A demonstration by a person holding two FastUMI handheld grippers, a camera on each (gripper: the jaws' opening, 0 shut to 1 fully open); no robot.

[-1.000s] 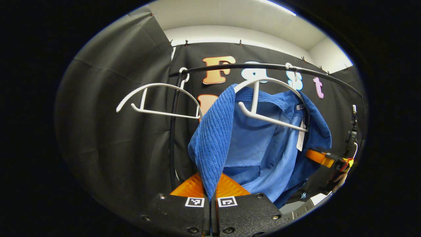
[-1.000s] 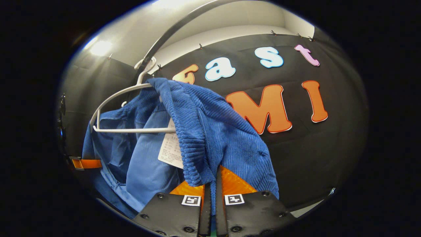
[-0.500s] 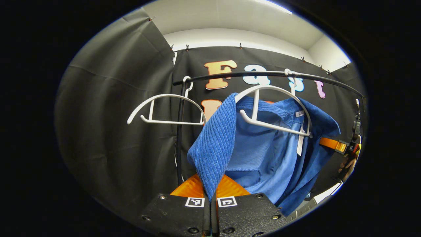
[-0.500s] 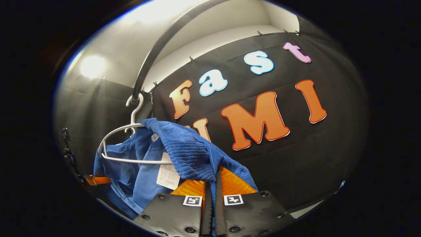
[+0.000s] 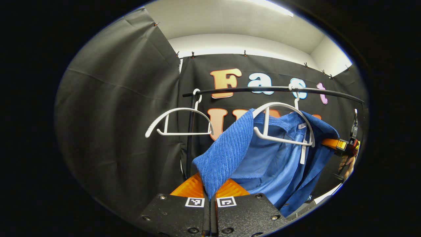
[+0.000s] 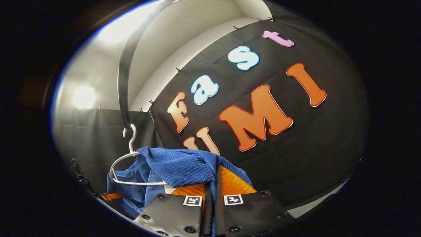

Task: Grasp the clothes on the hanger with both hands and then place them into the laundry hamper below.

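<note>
Since the earlier frames, both views lowered; rail (image 5: 273, 89) and hangers seen farther up. Left gripper (image 5: 210, 197) and right gripper (image 6: 213, 194): jaws pinching blue jacket (image 5: 263, 158), still draped on hanger (image 5: 283, 131). Shoulders spanning along rail, body hanging downward. Advisable: pull both shoulders evenly outward, then down.

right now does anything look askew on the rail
Yes. The blue top sits lopsided on its white hanger: one ribbed edge is dragged down and sideways into the shut left gripper, leaving the hanger's near arm bare. The other white hanger beside it hangs bare and level.
</note>
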